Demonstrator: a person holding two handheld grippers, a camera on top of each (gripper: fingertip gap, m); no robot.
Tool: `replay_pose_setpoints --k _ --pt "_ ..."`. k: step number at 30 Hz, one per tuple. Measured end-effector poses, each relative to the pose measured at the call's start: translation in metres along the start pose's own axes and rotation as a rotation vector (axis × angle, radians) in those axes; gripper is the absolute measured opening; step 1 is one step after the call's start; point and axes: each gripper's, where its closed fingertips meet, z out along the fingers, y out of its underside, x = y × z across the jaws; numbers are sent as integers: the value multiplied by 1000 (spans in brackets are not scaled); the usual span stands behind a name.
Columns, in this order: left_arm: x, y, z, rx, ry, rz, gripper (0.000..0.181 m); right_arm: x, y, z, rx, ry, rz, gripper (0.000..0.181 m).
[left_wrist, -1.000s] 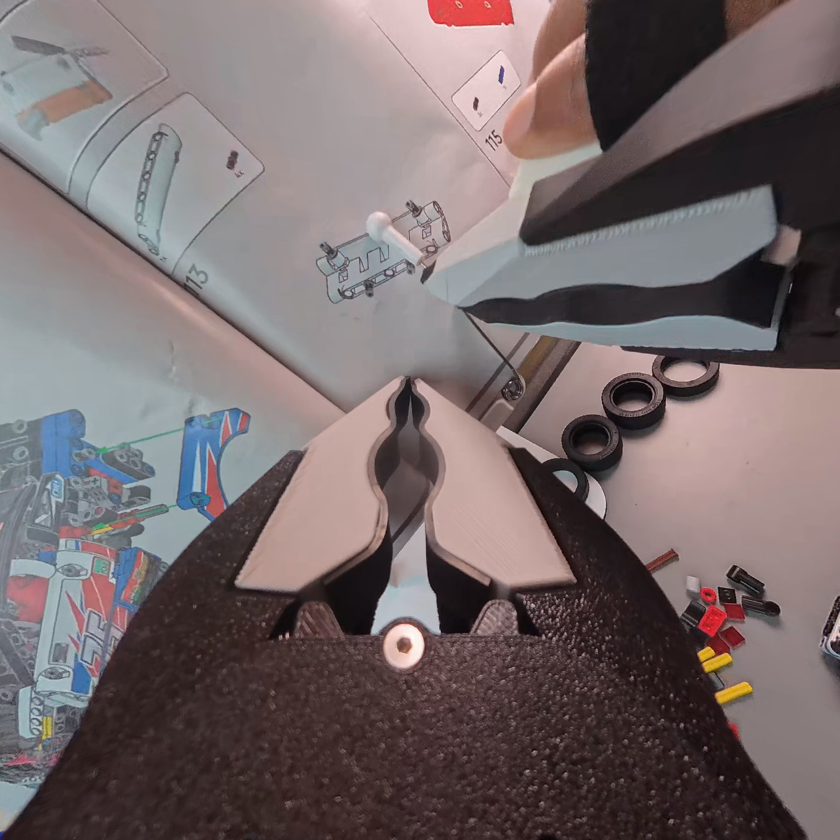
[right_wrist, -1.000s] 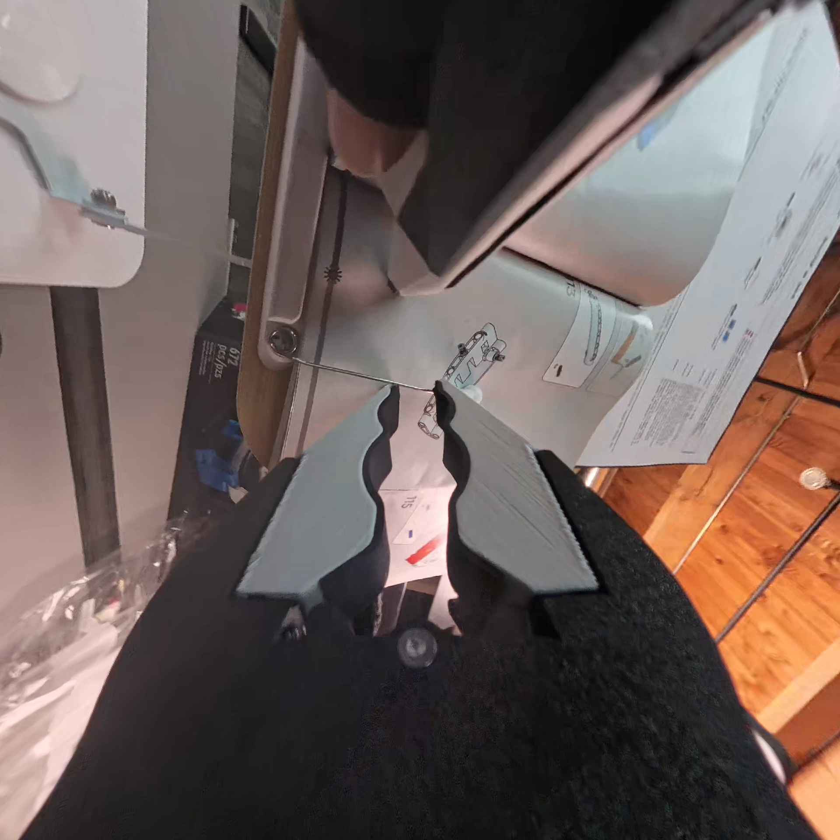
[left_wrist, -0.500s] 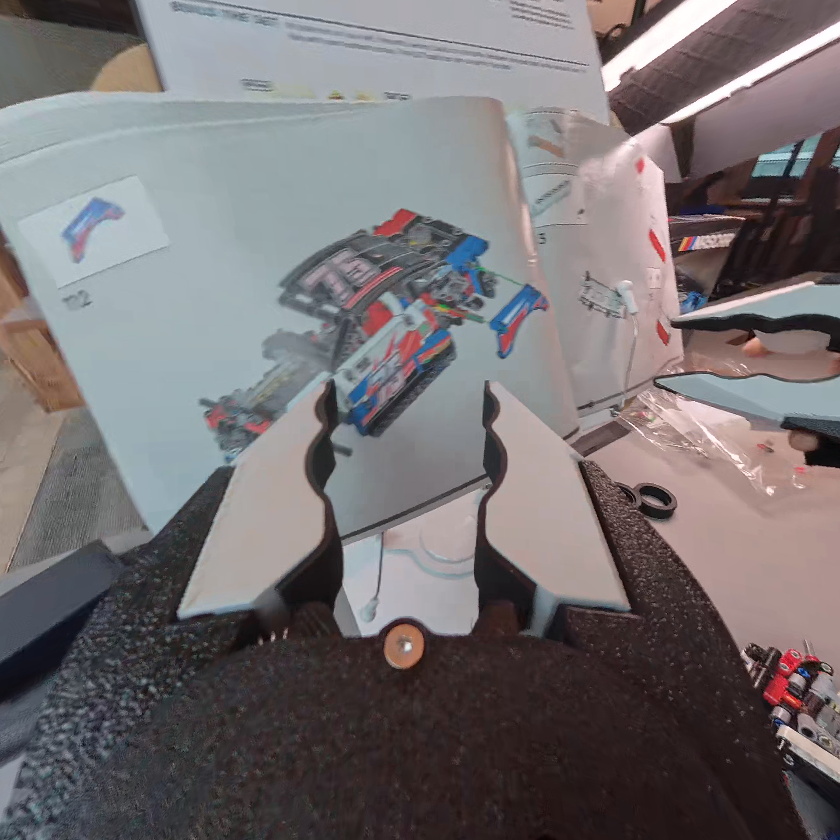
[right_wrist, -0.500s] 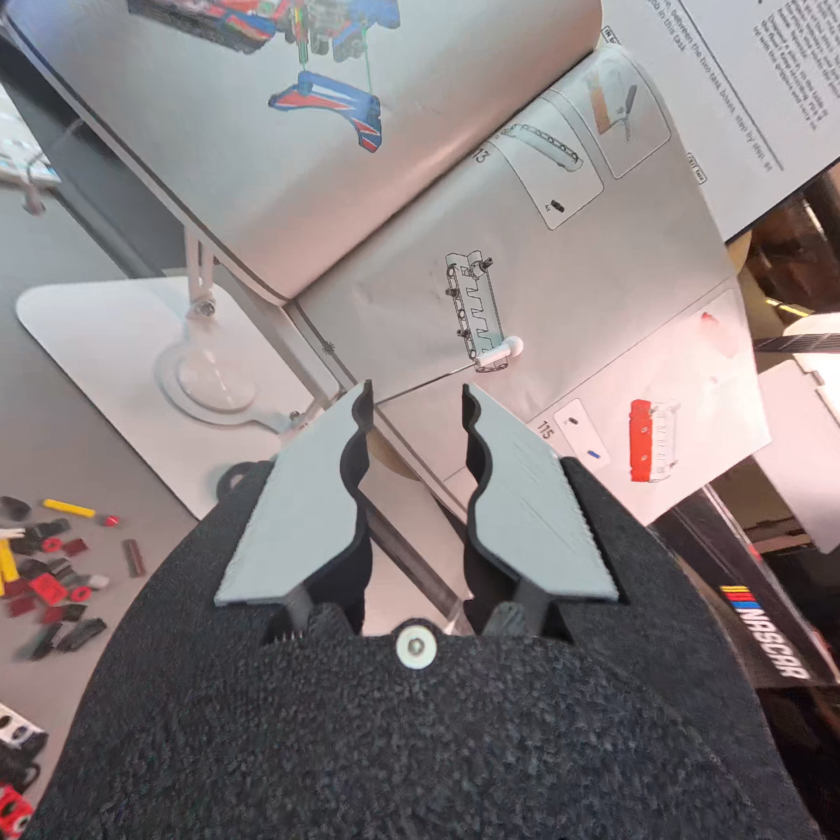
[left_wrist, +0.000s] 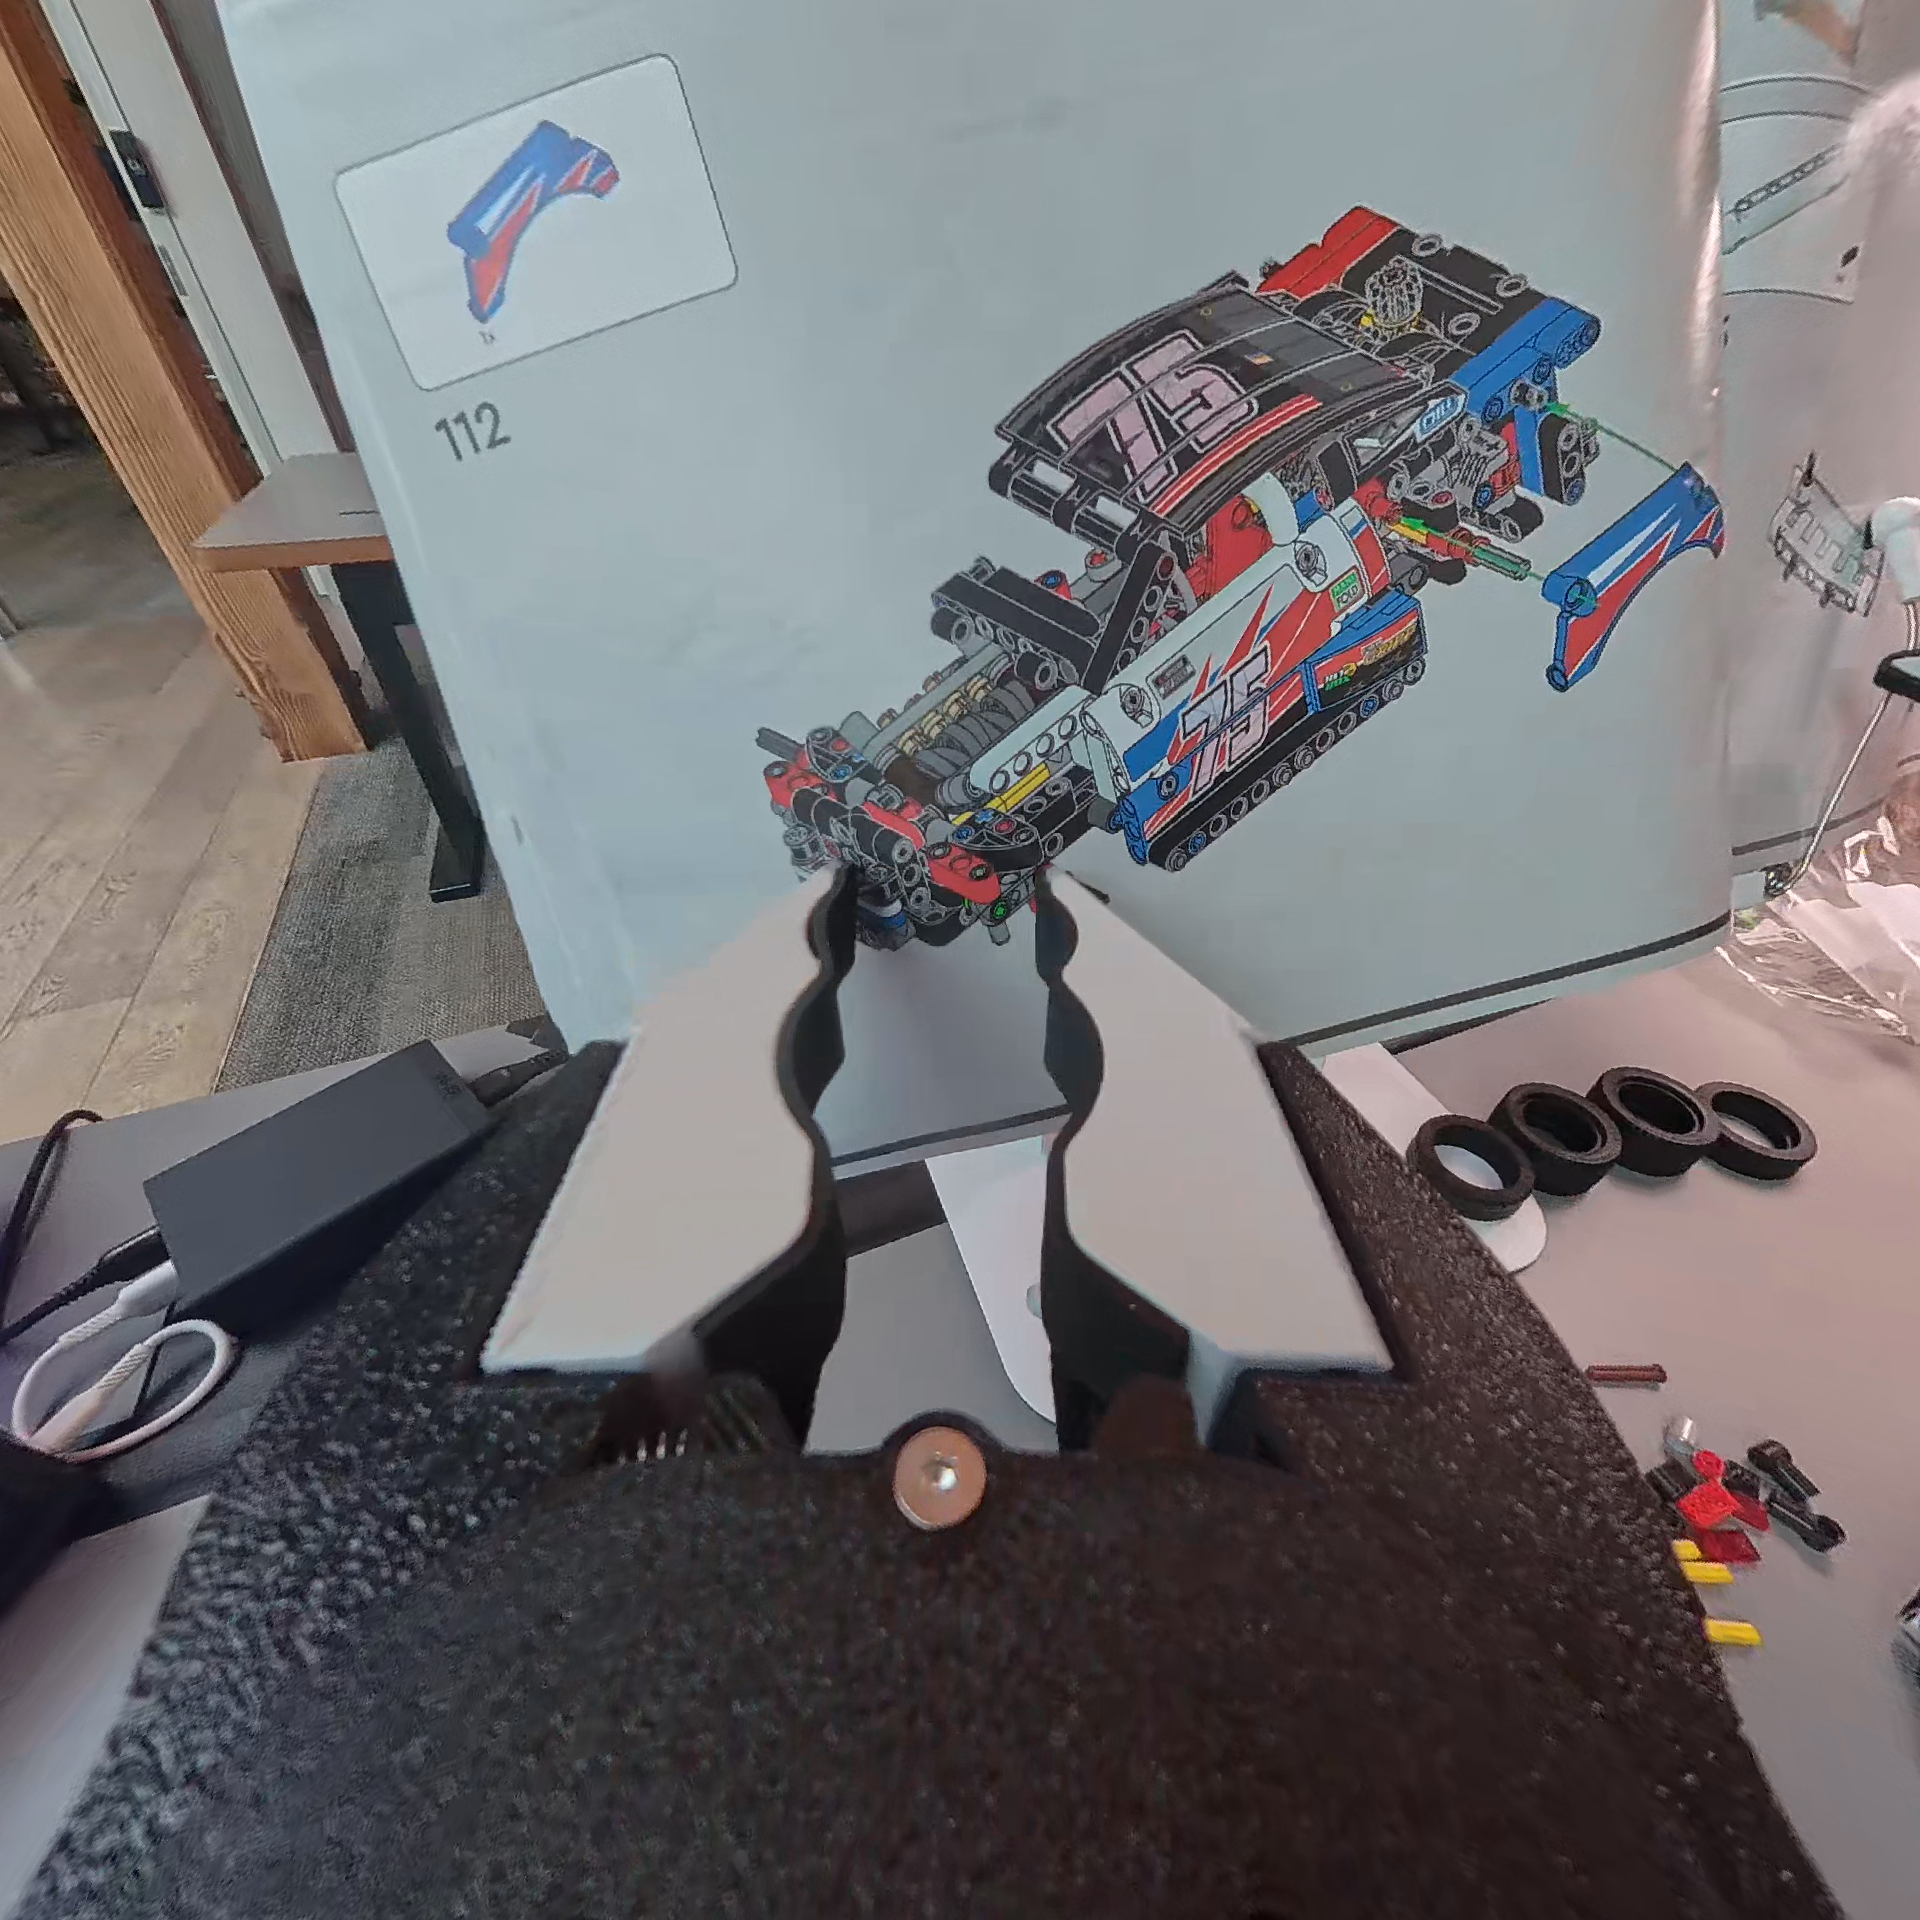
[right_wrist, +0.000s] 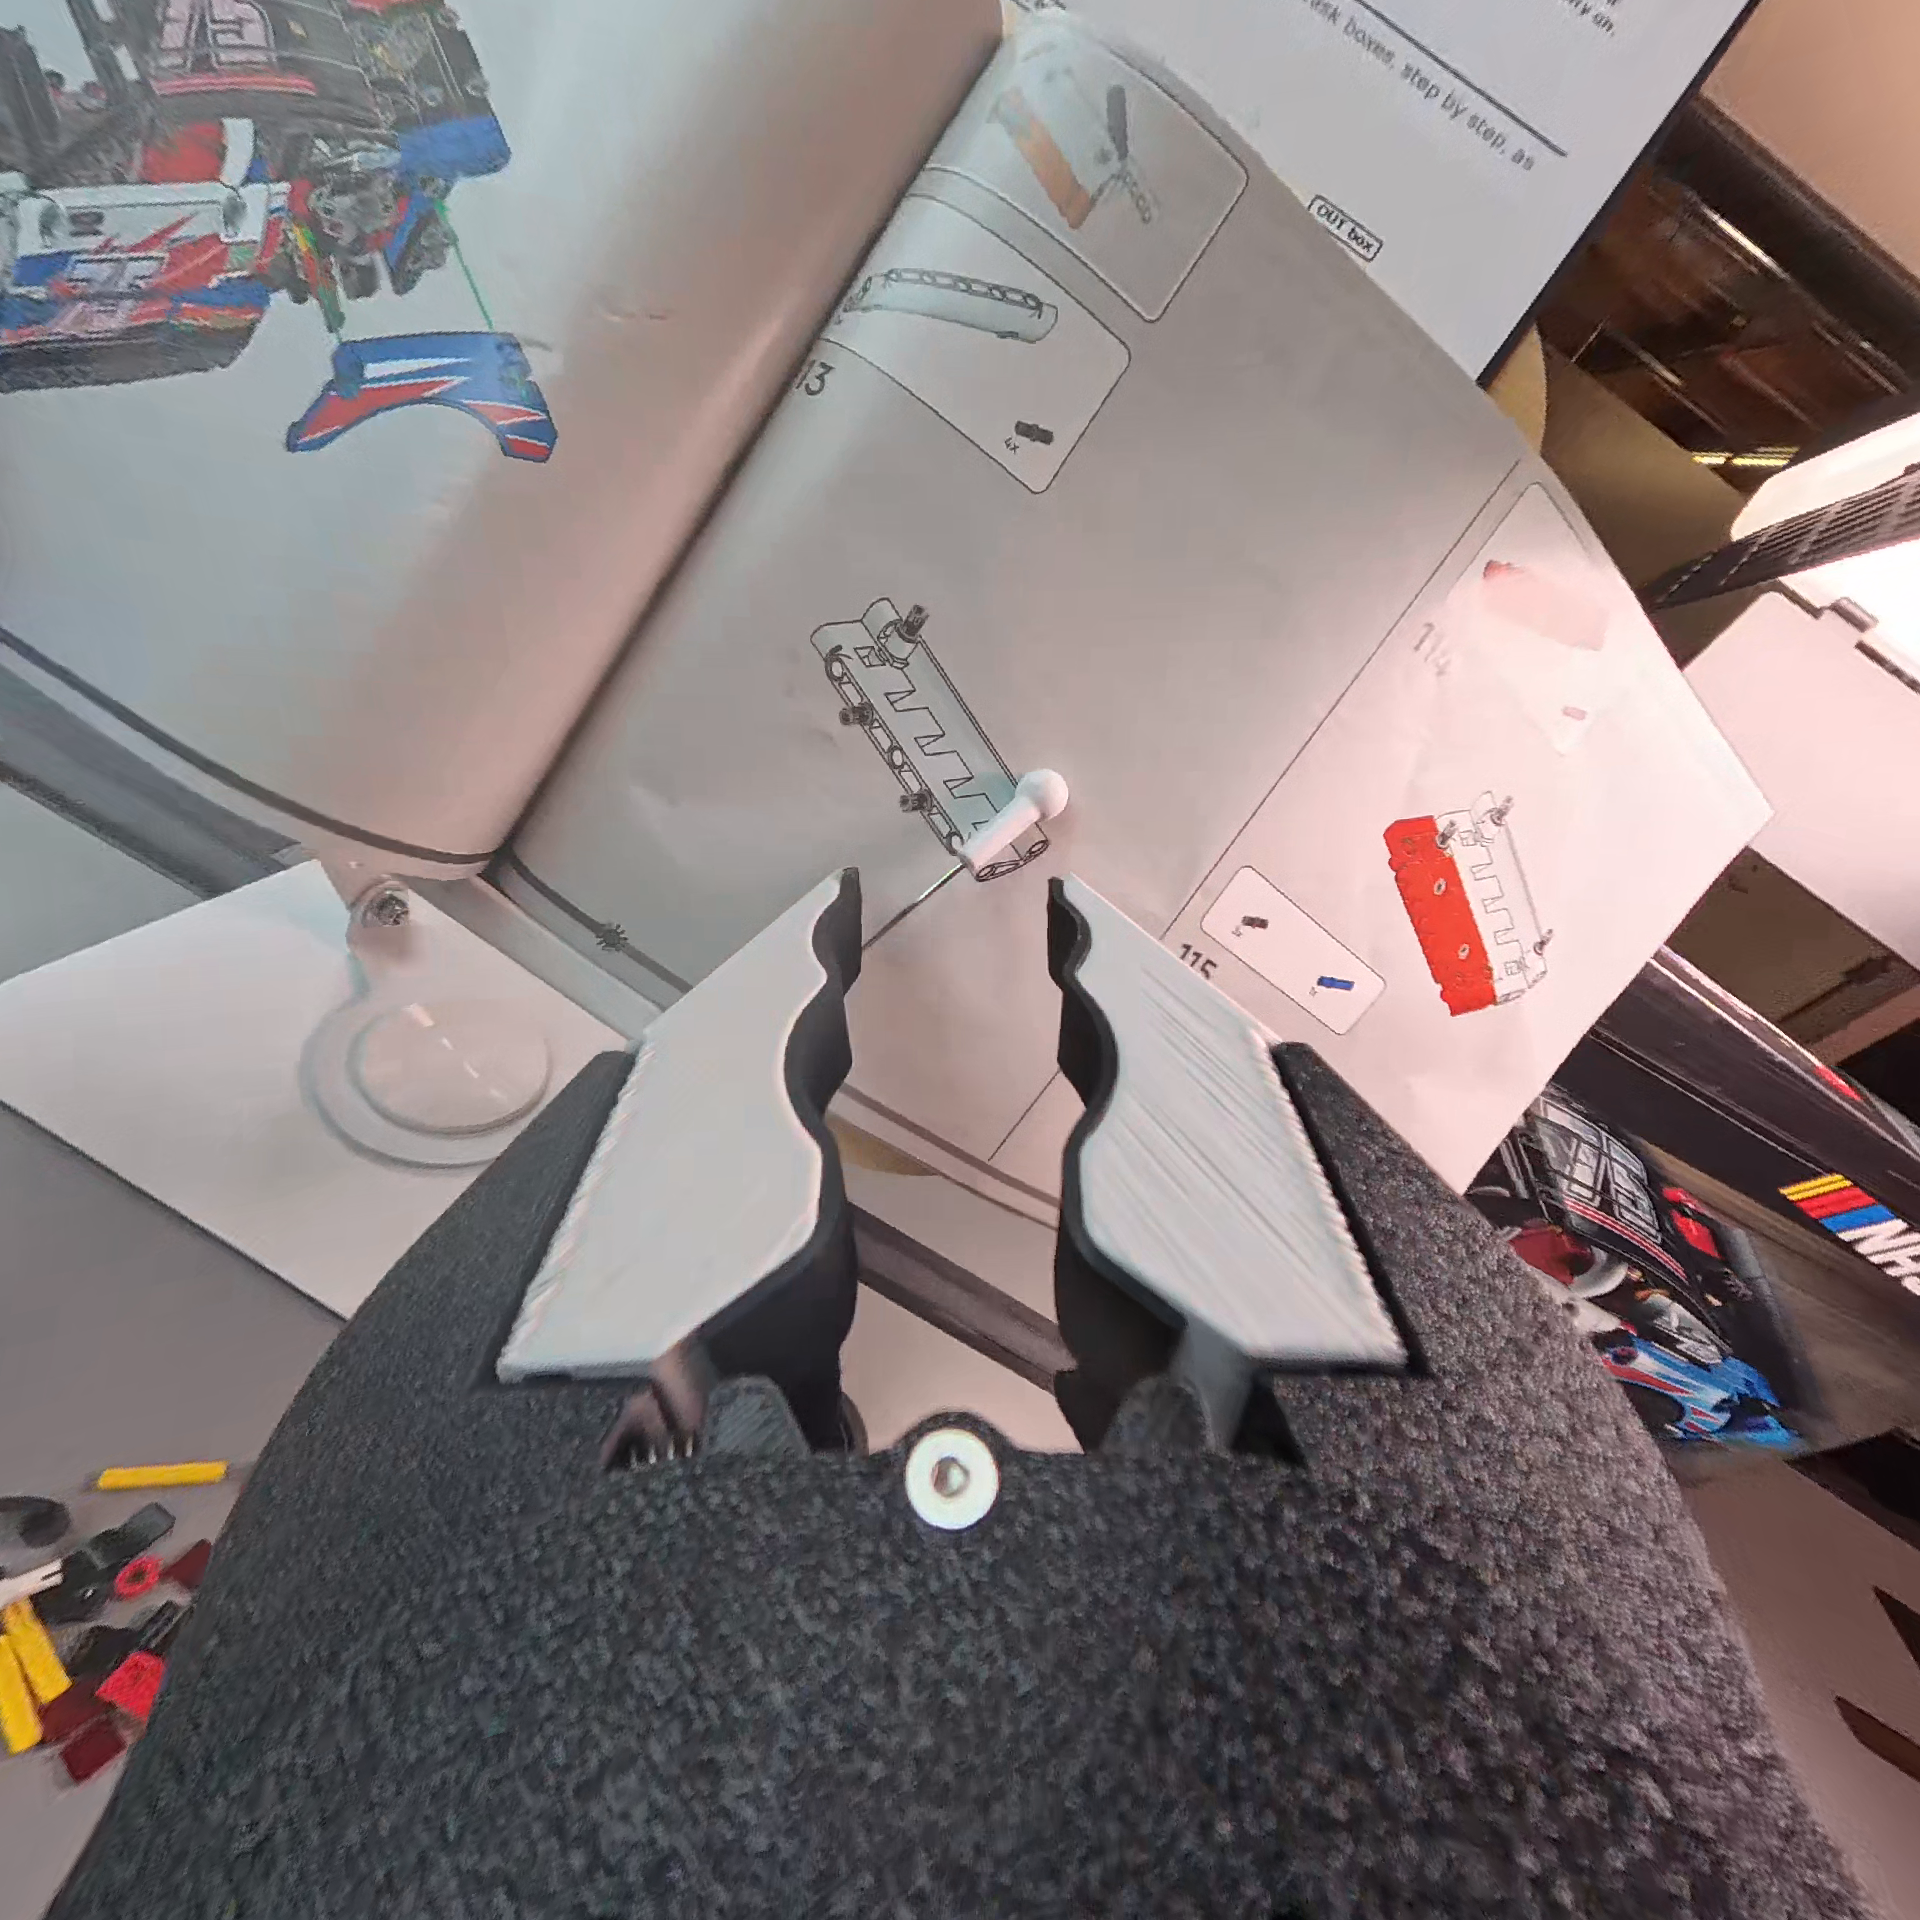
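Note:
An open instruction booklet (left_wrist: 935, 540) stands upright on a white stand (right_wrist: 187, 1081). Its left page shows a coloured race car drawing, its right page (right_wrist: 1143, 644) shows line drawings of parts. A white page-holder clip (right_wrist: 1013, 826) on a thin wire presses on the right page. My left gripper (left_wrist: 940, 894) is open and empty, its tips just in front of the left page's lower part. My right gripper (right_wrist: 954, 902) is open and empty, its tips just below the white clip.
Several black rubber tyres (left_wrist: 1610, 1138) lie in a row on the grey table to the right of the stand. Small red, yellow and black bricks lie at the right (left_wrist: 1725, 1507) and also show in the right wrist view (right_wrist: 73, 1621). A black power adapter (left_wrist: 312, 1174) and white cable lie left. A printed box (right_wrist: 1621, 1247) stands right. Left tips to right tips: about 25 cm.
Both grippers have opened and drawn back from the booklet. The left gripper now faces the left page squarely; the right gripper has moved closer under the white clip.

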Motion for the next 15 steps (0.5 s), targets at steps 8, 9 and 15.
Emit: replay_pose_setpoints --k 8,9,15 --pt "1 -1 1 -1 21 5 0 -52 -11 -12 42 -140 -29 39" --pt "0 -3 0 9 20 -6 0 -59 -14 -12 50 -157 -38 40" --pt "15 -5 0 10 87 -88 91 -91 -28 -16 99 -245 -38 45"
